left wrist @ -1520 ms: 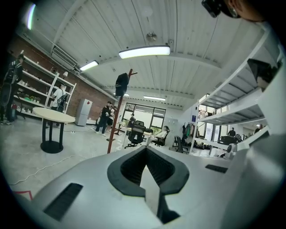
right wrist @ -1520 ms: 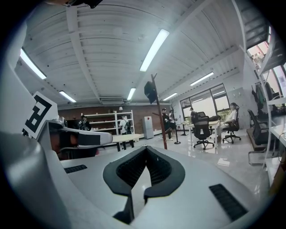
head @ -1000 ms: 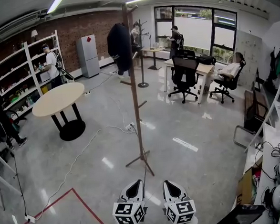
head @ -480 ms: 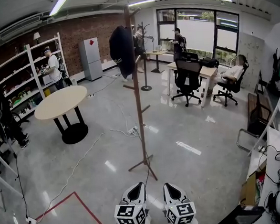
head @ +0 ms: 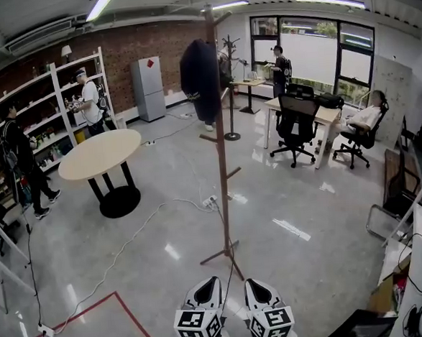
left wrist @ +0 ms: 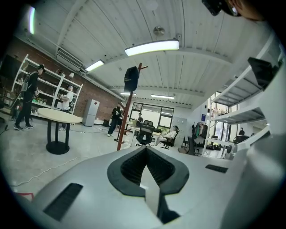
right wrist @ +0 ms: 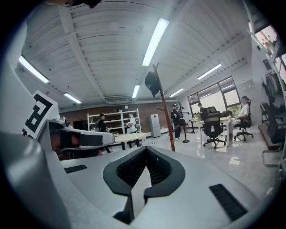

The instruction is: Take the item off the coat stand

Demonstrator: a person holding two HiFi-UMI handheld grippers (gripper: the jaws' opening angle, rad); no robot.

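Floor (head: pixel 306 193): glossy grey surface that fills most of the head view; a white cable (head: pixel 130 242) trails across it and a red tape line (head: pixel 127 314) marks a corner at lower left.
Shelving (head: pixel 51 92): white open racks along the brick wall at left, with two people standing just in front.
Round table (head: pixel 100 154): pale top on a black pedestal, left of centre and well apart from the stand.
Office chair (head: pixel 294 126): black, drawn up to a desk at right, beyond the stand.
Coat stand (head: pixel 221 170): slim brown wooden pole, upright on splayed feet at mid-frame, with short pegs angled up from its shaft.
Dark item (head: pixel 200 71): the task's thing, hanging from an upper peg on the stand's left side, close against the pole near its top.
Left gripper (head: pixel 207 283): low at the bottom edge, near the stand's feet and far below the item; jaws closed tip to tip, nothing between them.
Right gripper (head: pixel 251 284): just beside the left one, likewise pointed at the stand; jaws fully together, empty.
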